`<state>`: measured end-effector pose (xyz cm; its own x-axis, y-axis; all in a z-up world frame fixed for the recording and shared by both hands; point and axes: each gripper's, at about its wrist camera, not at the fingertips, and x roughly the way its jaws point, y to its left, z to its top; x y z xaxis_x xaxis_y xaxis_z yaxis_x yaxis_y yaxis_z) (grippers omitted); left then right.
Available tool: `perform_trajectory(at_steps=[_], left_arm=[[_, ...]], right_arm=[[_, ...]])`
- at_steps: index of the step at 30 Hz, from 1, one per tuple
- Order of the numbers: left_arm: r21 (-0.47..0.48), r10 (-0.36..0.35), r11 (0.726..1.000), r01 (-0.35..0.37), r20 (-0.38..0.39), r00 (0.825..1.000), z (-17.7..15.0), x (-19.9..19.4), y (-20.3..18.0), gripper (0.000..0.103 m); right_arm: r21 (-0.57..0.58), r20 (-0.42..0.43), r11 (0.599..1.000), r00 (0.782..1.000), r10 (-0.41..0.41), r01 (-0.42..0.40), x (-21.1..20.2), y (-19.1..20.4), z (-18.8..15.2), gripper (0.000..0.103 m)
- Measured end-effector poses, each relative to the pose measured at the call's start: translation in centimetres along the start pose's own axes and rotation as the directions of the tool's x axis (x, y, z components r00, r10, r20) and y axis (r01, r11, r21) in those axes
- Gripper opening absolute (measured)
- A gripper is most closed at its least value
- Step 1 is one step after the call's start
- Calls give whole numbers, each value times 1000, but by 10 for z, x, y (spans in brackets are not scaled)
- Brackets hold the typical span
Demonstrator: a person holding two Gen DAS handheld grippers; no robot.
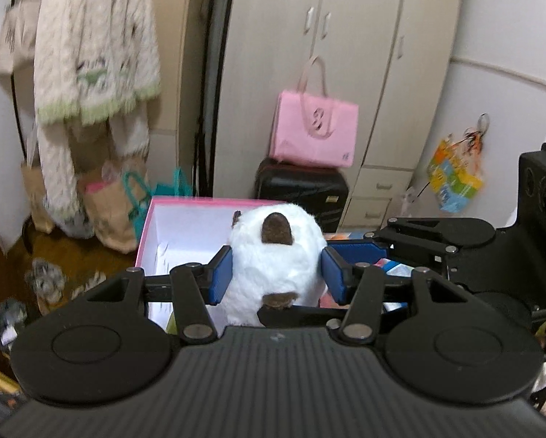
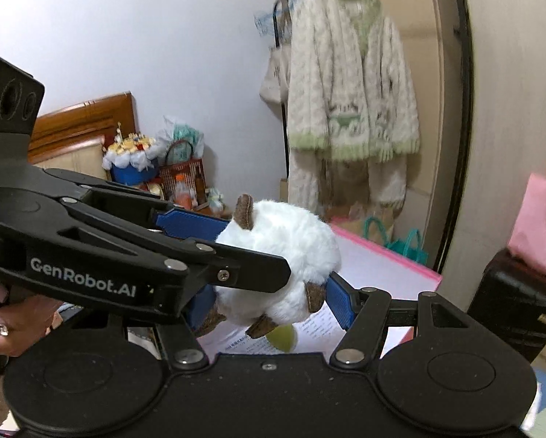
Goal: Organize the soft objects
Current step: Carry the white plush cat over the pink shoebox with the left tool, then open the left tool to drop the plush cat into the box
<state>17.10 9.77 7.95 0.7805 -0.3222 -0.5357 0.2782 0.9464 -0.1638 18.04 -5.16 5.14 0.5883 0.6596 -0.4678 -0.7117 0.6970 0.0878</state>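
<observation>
Behind everything, a tall beige wardrobe (image 1: 331, 73) is standing, with a pink bag (image 1: 315, 129) resting on a black suitcase (image 1: 302, 191) before it, and a fluffy cream robe (image 1: 94, 47) with green edges is hanging at the side. Below, a pink box (image 1: 185, 226) with a white inside is lying open.

Both tools are gripping one plush toy (image 1: 276, 259) together, and it is hanging in the air over the box. The toy is round and white with long soft fur; it is carrying small brown felt ears and brown paws, and a yellow-green piece is showing under it in the right wrist view. The left gripper (image 1: 277, 273) is pressing its blue pads into the fur on both sides. The right gripper (image 2: 273, 294) is also squeezing the toy between its blue pads, from another angle. A hand (image 2: 2, 325) with long painted nails is holding the left tool.
</observation>
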Motion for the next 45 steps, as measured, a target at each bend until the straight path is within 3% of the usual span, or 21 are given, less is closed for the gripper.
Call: perform_trajectory(at_steps=[4, 8, 14, 21, 27, 34, 45], left_arm=[[-57, -5, 998, 0, -78, 997, -7, 33, 23, 51], [-52, 13, 998, -21, -149, 989, -15, 57, 31, 50], [-79, -2, 997, -20, -263, 965, -23, 87, 48, 51], [-133, -24, 991, -26, -360, 933, -37, 92, 60, 51], [-141, 16, 987, -77, -388, 922, -44, 92, 66, 50], [-87, 87, 988, -126, -360, 929, -42, 85, 55, 53], [-44, 84, 994, -104, -318, 944, -33, 37, 38, 61]], right_arm=[[32, -65, 999, 998, 22, -20, 38, -16, -9, 70], [62, -131, 998, 991, 39, -31, 64, -24, -21, 70], [55, -229, 998, 973, 6, 7, 97, -24, -34, 69], [67, -340, 997, 938, 66, -45, 111, -21, -42, 69], [8, -389, 998, 919, 68, -70, 123, -7, -48, 70], [10, -417, 996, 906, 81, -84, 126, -8, -47, 71], [-20, -370, 997, 927, 66, -79, 87, -8, -40, 72]])
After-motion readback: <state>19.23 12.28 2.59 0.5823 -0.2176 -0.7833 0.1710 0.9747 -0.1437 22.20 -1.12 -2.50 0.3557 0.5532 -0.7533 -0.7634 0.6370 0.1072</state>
